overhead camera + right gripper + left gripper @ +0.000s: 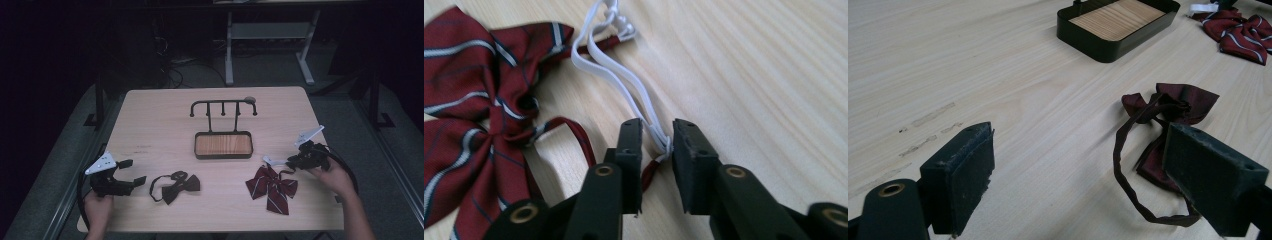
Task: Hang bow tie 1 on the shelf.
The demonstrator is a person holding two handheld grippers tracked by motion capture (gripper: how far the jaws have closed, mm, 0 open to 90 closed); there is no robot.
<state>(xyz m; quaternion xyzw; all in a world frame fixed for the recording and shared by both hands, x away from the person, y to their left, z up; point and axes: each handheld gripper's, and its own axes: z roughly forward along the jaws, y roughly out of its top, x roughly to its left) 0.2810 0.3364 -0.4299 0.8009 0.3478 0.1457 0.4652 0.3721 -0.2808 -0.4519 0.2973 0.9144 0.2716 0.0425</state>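
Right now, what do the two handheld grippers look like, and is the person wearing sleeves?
Both are black, each with two blocky jaws. The left gripper and right gripper each carry a pale grey three-cornered plate on top and trail a black cable. Brass-coloured rivets sit at the jaw bases in the gripper views. The forearms are bare; no sleeves in view.

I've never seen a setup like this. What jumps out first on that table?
Two bow ties lie near the front edge: a striped red one at right and a plain dark one left of it. The right hand-held gripper has its jaws around the red tie's white elastic strap; whether they pinch it is unclear. Behind them stands a black hook stand over a wooden tray.
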